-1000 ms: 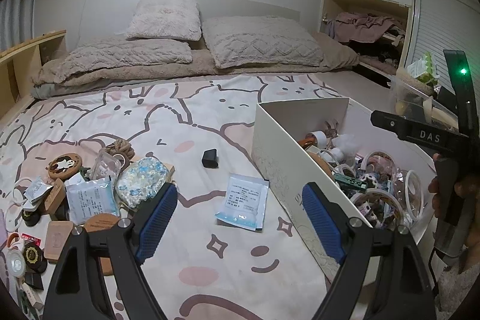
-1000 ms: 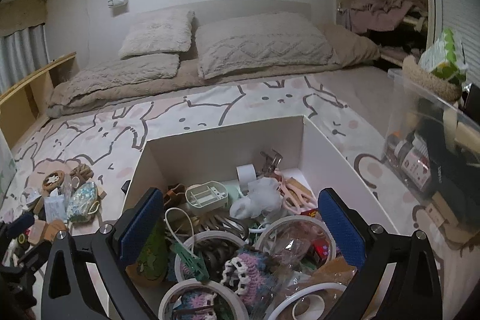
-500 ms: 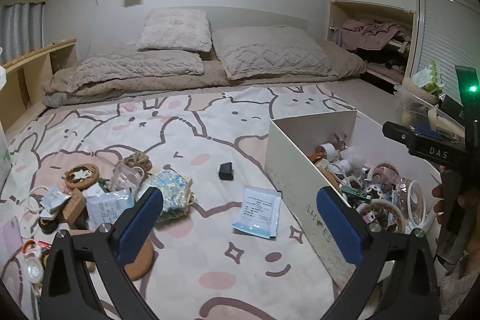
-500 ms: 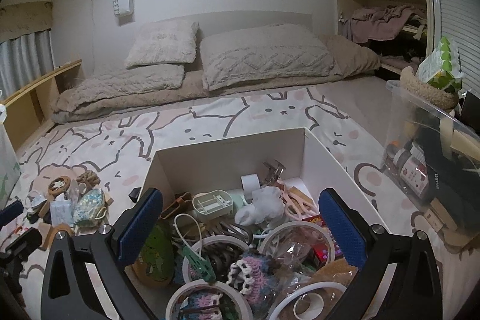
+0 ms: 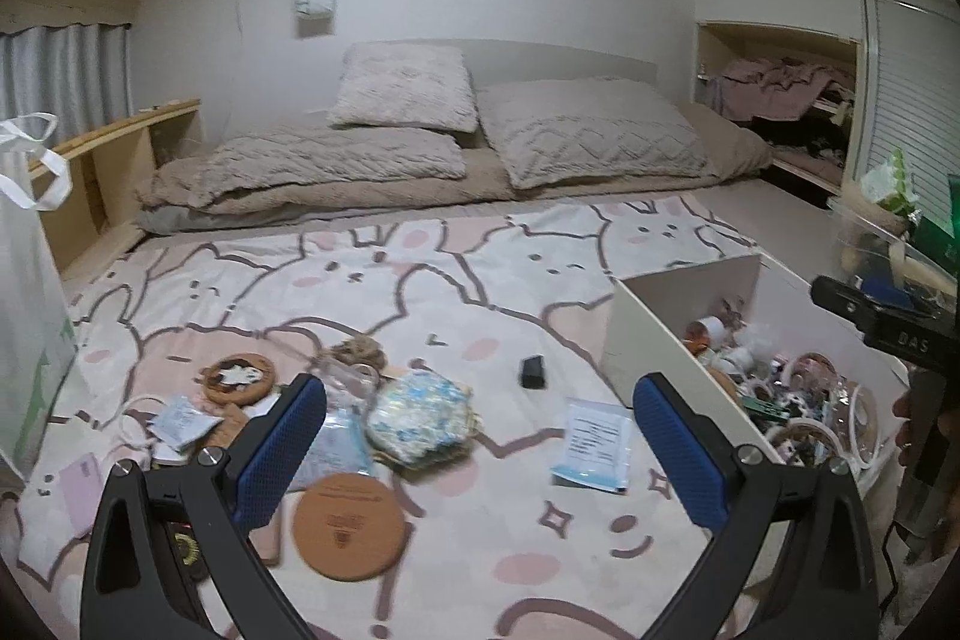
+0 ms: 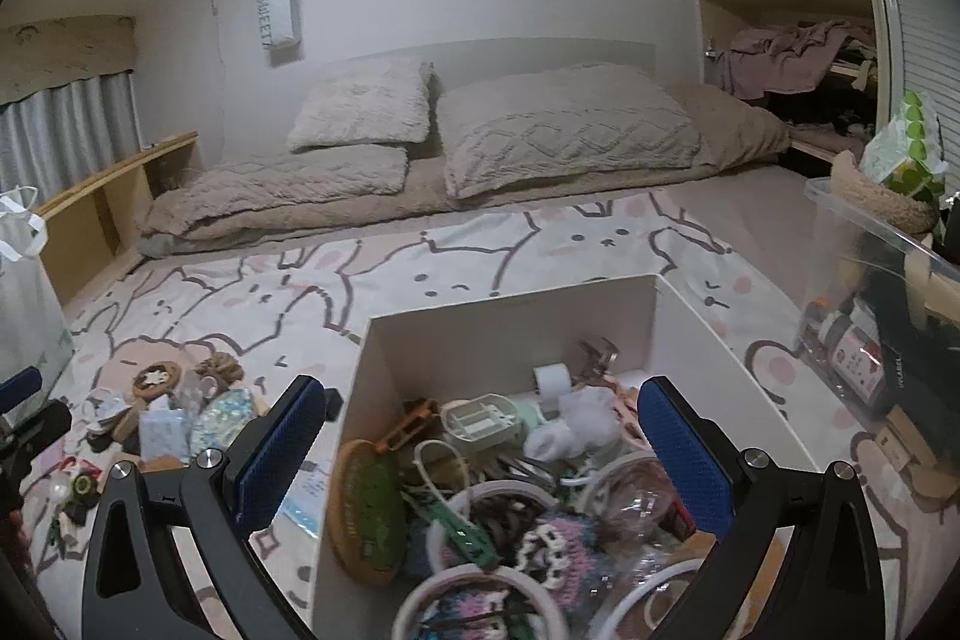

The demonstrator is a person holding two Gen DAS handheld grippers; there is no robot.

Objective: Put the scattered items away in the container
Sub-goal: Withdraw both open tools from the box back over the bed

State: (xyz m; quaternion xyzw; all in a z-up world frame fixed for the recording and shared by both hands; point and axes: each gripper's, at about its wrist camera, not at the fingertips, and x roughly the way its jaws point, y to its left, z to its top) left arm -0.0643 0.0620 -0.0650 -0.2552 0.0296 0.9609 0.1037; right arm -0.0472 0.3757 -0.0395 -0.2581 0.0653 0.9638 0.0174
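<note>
A white box [image 5: 654, 340] full of small items stands on the bunny-print blanket at the right; it also shows in the right wrist view [image 6: 510, 334]. My left gripper [image 5: 480, 454] is open and empty above scattered items: a floral pouch [image 5: 417, 415], a cork coaster [image 5: 348, 526], a white sachet [image 5: 594, 445], a small black block [image 5: 533, 371] and a wooden disc [image 5: 238, 377]. My right gripper [image 6: 480, 454] is open and empty over the box's near end, above rings and a crochet piece [image 6: 558, 538].
A white tote bag [image 5: 30, 316] stands at the left edge. A clear plastic bin [image 6: 870, 316] with bottles sits right of the box. Pillows [image 5: 588, 130] and a folded duvet lie at the far end of the bed.
Both grippers have lifted and pulled back, so more of the blanket and room shows. The left gripper has swung left toward the scattered pile. Both stay open.
</note>
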